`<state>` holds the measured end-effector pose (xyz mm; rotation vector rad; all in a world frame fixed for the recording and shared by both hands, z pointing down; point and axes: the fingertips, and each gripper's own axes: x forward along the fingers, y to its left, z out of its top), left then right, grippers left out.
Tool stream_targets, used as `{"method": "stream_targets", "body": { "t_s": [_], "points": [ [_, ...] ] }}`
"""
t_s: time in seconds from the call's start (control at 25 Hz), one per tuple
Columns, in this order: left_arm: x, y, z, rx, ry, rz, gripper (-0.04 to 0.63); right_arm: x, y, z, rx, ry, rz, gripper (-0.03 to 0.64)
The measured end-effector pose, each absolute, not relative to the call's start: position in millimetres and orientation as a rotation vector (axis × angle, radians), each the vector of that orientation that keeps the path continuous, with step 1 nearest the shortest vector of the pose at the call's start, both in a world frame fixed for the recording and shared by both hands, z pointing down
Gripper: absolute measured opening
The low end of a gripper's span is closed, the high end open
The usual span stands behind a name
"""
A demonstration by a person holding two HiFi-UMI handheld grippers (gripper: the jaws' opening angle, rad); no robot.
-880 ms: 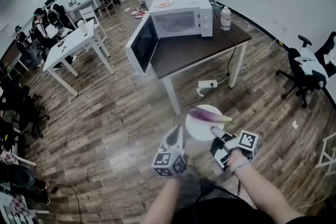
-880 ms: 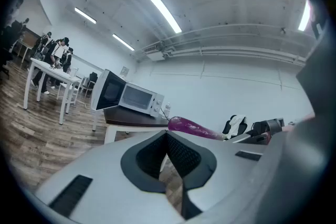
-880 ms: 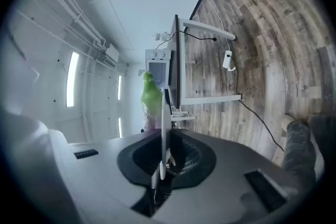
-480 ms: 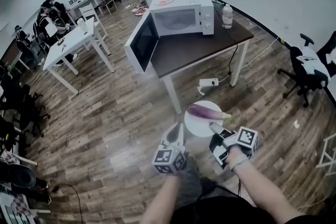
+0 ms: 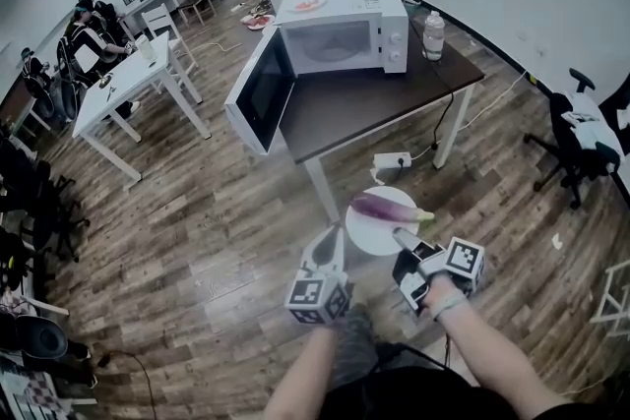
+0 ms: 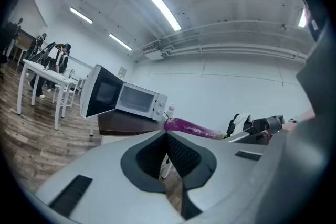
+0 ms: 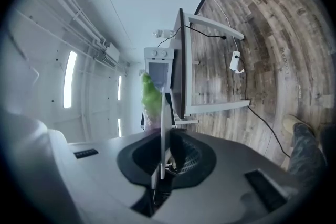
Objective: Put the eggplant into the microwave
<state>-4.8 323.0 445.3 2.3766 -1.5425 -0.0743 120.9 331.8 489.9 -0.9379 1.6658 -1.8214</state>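
A purple eggplant (image 5: 386,208) with a green stem lies on a white plate (image 5: 369,233). My right gripper (image 5: 402,239) is shut on the plate's near rim and holds it above the wooden floor. In the right gripper view the plate (image 7: 164,128) shows edge-on between the jaws, with the eggplant's green stem (image 7: 150,94) beyond it. My left gripper (image 5: 330,246) hangs beside the plate's left edge, shut and holding nothing; the eggplant (image 6: 191,128) shows past its tips. The white microwave (image 5: 345,30) stands on a brown table (image 5: 394,98) ahead, its door (image 5: 261,91) swung open to the left.
A bottle (image 5: 431,34) stands on the table right of the microwave, and a small plate (image 5: 308,4) lies on its top. A power strip (image 5: 390,159) with a cable lies on the floor under the table. An office chair (image 5: 581,138) is at right; white desks (image 5: 138,79) with people at left.
The table and microwave have drifted a little closer and to the right in the head view. Both grippers, the plate and the eggplant keep their places in the view.
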Motion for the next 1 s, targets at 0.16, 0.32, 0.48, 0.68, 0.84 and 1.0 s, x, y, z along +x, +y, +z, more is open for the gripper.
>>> {"method": "stream_targets", "body": {
  "t_s": [0.16,0.32,0.48,0.68,0.84,1.0],
  "points": [
    [-6,286,444,2.38,-1.533,-0.073,0.0,118,295,489,-0.938,1.676,-1.817,0.02],
    [-11,251,441,2.378,-1.518,-0.067,0.0,110,260,485,-0.932,1.667,-1.812,0.02],
    [-19,219,439,2.374,-1.512,-0.06,-0.002,102,228,483,-0.932,1.654,-1.817,0.021],
    [-36,179,440,2.39,-1.513,-0.052,0.0,89,188,482,-0.934,1.654,-1.802,0.021],
    [-43,151,439,2.394,-1.499,-0.056,-0.002,79,160,481,-0.927,1.645,-1.791,0.021],
    [-49,131,442,2.394,-1.479,-0.06,-0.002,71,140,483,-0.931,1.634,-1.785,0.021]
  ]
}}
